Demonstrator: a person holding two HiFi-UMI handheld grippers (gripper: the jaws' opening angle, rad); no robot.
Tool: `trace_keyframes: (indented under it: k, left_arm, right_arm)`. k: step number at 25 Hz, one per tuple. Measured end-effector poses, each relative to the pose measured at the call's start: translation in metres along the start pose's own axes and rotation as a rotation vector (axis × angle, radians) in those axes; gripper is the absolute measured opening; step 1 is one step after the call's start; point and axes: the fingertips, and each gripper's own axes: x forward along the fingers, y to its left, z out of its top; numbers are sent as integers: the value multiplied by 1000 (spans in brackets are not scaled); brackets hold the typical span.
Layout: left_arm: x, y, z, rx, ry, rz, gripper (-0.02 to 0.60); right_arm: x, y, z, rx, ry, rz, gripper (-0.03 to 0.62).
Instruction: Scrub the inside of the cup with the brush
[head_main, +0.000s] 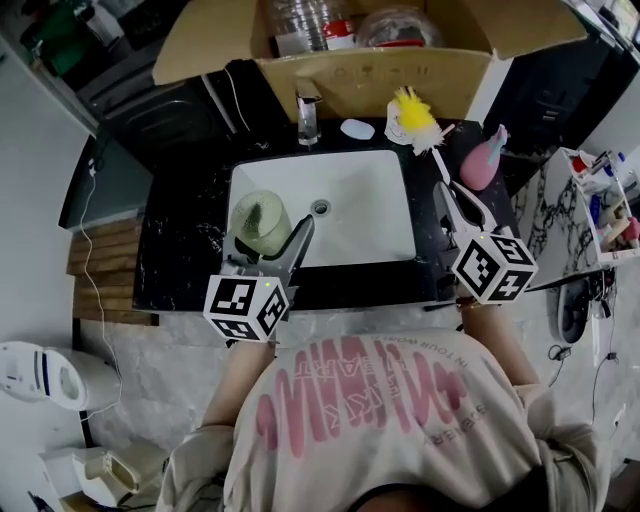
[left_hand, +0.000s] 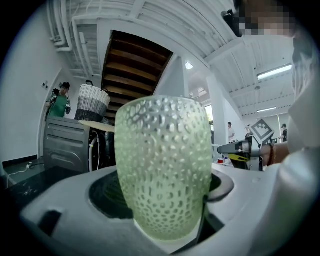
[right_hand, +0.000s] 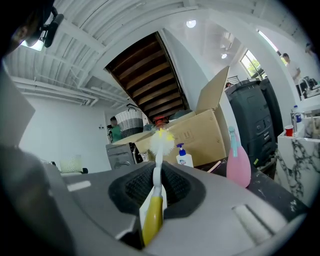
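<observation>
black marble counter (head_main: 180, 250) surrounded a white sink (head_main: 370, 215), seen from above, with a faucet (head_main: 308, 112) at the sink's back edge and an open cardboard box (head_main: 370, 72) behind that. the left gripper (head_main: 270, 243) was held over the left part of the sink, its two jaws pressed against opposite sides of a pale green, dimpled glass cup (head_main: 258, 218) whose open mouth showed from above. in the left gripper view the cup (left_hand: 165, 170) sat between the jaws and filled the middle of the frame. the right gripper (head_main: 447, 195) was over the counter just right of the sink, well apart from the cup, its jaws pinched on the yellow handle of a brush (head_main: 416, 118). the brush pointed away from the person, with its white and yellow bristle head over the back of the counter near the box. in the right gripper view the brush (right_hand: 158, 150) rose straight up from the closed jaws. the brush was outside the cup. a pink bottle (head_main: 480, 160) stood on the counter to the right of the brush, and a small white oval object (head_main: 357, 129) lay between the faucet and the bristles. the person wore a light shirt (head_main: 380, 400) with pink print.
</observation>
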Motion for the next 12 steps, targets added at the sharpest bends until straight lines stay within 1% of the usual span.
trace_keyframes:
  k: [5,9,12]
  left_arm:
    - [1,6,-8,-34,14,11,368]
    - [1,6,-10,-26,13,12,368]
    - [3,8,-11,-36,17,16,368]
  right_arm:
    - [1,-7,-2,19,4,-27,51]
    - [3,-8,-5,3,18,-33,51]
    - [4,-8,-5,-5,17,-38,51]
